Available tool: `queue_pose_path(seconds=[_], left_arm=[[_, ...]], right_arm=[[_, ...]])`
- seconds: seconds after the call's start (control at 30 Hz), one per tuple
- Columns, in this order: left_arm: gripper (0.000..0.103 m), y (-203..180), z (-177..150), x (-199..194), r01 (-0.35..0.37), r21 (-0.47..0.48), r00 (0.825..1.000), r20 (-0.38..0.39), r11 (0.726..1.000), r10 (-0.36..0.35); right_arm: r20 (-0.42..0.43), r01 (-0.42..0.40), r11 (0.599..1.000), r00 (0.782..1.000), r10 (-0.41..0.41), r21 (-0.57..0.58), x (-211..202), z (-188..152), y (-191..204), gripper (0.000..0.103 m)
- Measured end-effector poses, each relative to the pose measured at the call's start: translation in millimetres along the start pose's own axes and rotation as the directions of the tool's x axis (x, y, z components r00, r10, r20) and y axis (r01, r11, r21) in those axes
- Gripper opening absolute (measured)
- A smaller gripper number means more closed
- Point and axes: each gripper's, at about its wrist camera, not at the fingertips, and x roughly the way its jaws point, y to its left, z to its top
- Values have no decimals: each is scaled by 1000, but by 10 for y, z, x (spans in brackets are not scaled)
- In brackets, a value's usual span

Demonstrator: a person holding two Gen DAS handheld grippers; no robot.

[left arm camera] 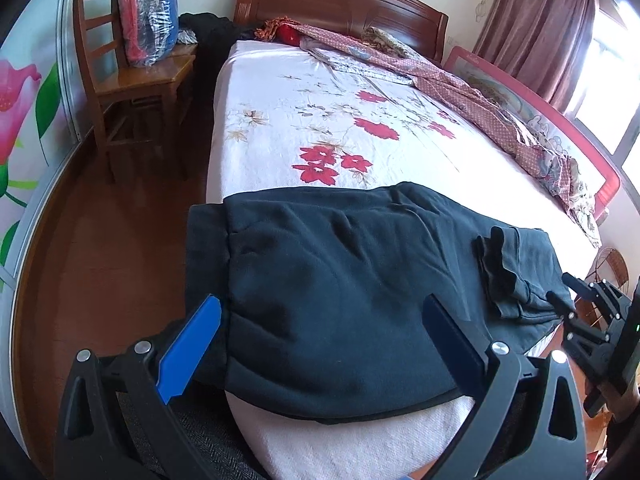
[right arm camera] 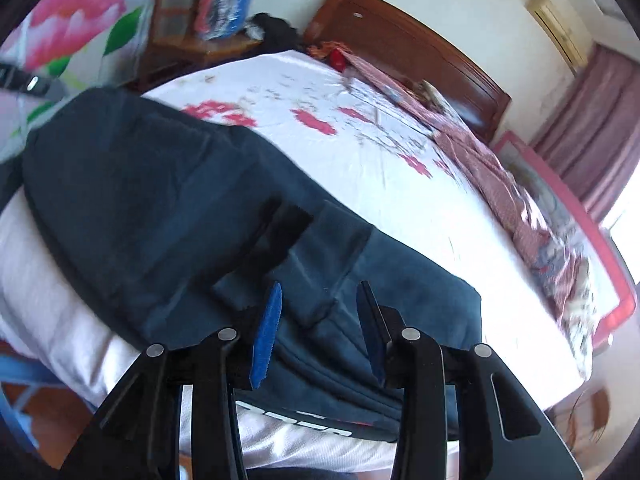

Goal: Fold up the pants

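Note:
Dark navy pants (left arm camera: 340,280) lie folded across the foot of the bed, one end hanging over the left edge; they also fill the right wrist view (right arm camera: 168,200). A smaller folded part with a ribbed cuff (left arm camera: 508,276) lies on top at the right. My left gripper (left arm camera: 324,316) is open wide above the pants, its blue fingers (left arm camera: 192,344) empty. My right gripper (right arm camera: 320,300) is open just above the pants' near edge, holding nothing; it also shows at the right of the left wrist view (left arm camera: 576,300).
The bed (left arm camera: 320,120) has a white floral sheet, a wooden headboard (left arm camera: 340,4) and a pink side rail (left arm camera: 560,132). A crumpled pink patterned quilt (left arm camera: 480,92) lies along its right side. A wooden chair (left arm camera: 132,80) with a plastic bag stands on the floor at the left.

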Motion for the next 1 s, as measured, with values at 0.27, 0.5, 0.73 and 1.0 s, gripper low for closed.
queue_pose_path(seconds=[0.27,0.5,0.73,1.0], left_arm=[[101,376,46,-64,-14,-170,1000,11,985,16],[101,925,65,-192,-43,-330,999,13,943,50],[101,1308,-204,217,131,-639,978,-40,758,-203],[101,1161,-435,664,72,-708,967,-123,702,-223]], right_arm=[[-86,103,990,990,-111,-93,531,-199,216,38],[-106,41,993,994,-29,115,352,-12,-78,38],[-119,-61,969,989,92,241,118,39,-61,38],[-84,-110,974,988,128,198,-16,232,126,38]])
